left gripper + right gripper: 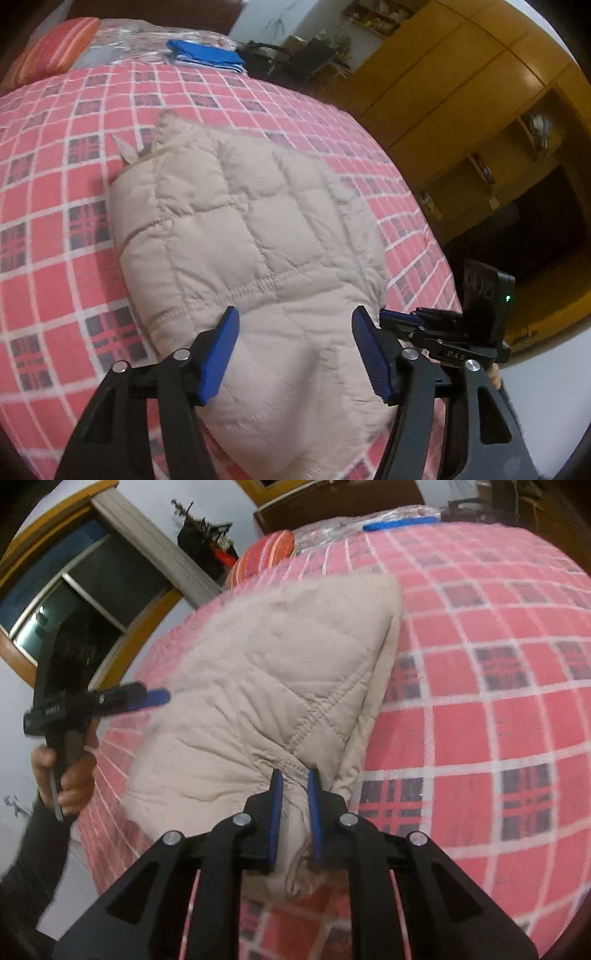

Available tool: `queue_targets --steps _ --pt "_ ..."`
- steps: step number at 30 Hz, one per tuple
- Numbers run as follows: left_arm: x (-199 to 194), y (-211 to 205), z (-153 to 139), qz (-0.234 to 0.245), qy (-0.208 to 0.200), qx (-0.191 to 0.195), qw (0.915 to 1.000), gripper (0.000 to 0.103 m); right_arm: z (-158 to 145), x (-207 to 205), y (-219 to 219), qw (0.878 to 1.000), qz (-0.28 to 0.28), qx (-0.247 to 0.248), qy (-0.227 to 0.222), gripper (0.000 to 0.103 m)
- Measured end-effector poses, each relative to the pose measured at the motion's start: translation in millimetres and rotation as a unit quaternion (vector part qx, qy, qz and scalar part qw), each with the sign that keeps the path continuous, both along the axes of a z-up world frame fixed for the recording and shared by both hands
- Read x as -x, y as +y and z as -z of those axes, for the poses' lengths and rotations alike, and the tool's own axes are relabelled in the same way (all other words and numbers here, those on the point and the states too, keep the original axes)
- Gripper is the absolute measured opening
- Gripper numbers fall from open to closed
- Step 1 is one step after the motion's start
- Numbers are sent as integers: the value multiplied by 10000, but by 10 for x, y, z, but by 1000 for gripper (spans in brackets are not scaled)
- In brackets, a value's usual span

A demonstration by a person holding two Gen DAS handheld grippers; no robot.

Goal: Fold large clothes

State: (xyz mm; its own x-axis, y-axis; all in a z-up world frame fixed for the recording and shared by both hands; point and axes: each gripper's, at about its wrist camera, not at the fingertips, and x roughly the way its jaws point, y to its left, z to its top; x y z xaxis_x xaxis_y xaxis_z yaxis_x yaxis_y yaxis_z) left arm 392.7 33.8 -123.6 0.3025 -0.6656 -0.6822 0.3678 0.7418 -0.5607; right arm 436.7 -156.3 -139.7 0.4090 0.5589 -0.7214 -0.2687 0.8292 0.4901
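right gripper [295, 794] pinching quilted jacket [251, 236] hem on bed [55, 206], left gripper [293, 332] spread: lift hem evenly, fold toward collar.

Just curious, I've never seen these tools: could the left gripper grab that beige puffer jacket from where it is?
Probably yes. The left gripper is open, right over the quilted beige puffer jacket on the bed, nothing between. The right gripper already pinches the hem.
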Motion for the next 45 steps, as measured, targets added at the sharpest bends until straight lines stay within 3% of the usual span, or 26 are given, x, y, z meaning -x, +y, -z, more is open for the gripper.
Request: queue_targets --steps 3,5,8,10,14,18,20,22,24,25,30,34,37,45 --pt "428 -22 -217 415 -317 218 9984 66 -343 256 -80 9993 0 -81 -377 17" --pt "641 -56 -111 621 -261 247 9974 66 -404 371 -52 9989 -63 13 -471 17" --pt "801 -153 242 665 -92 -78 9977 66 -204 385 38 9993 -44 231 -280 17" --pt "809 -147 424 581 28 -25 9983 65 69 332 46 9994 65 342 -47 10" --pt "799 -162 518 584 3 -18 9983 64 270 246 36 9995 182 264 32 5" --pt "806 -100 444 524 177 67 9984 67 218 210 -2 9993 173 229 221 5" --pt "845 -5 290 510 237 229 9982 72 53 198 -102 9992 138 -107 369 11" --pt "886 86 177 432 134 381 9983 85 -164 122 -327 9968 336 -611 394 26" --pt "934 296 88 255 116 649 9975 91 -244 15 -511 9933 523 -924 464 79" --pt "933 385 103 172 204 780 9966 92 -275 -102 -602 9908 595 -1084 542 82" --pt "863 709 437 -288 762 900 9926 93 -188 -634 -738 9792 551 -1659 1028 88" --pt "765 801 743 -558 1256 1384 9808 93 21 -1020 -638 9734 297 -1773 1423 89" --pt "713 806 887 -652 1422 1632 9741 93 149 -1159 -555 9692 168 -1884 1577 89" --pt "611 701 1091 -609 1492 1925 9680 93 332 -1341 -399 9655 -126 -1902 1773 89"
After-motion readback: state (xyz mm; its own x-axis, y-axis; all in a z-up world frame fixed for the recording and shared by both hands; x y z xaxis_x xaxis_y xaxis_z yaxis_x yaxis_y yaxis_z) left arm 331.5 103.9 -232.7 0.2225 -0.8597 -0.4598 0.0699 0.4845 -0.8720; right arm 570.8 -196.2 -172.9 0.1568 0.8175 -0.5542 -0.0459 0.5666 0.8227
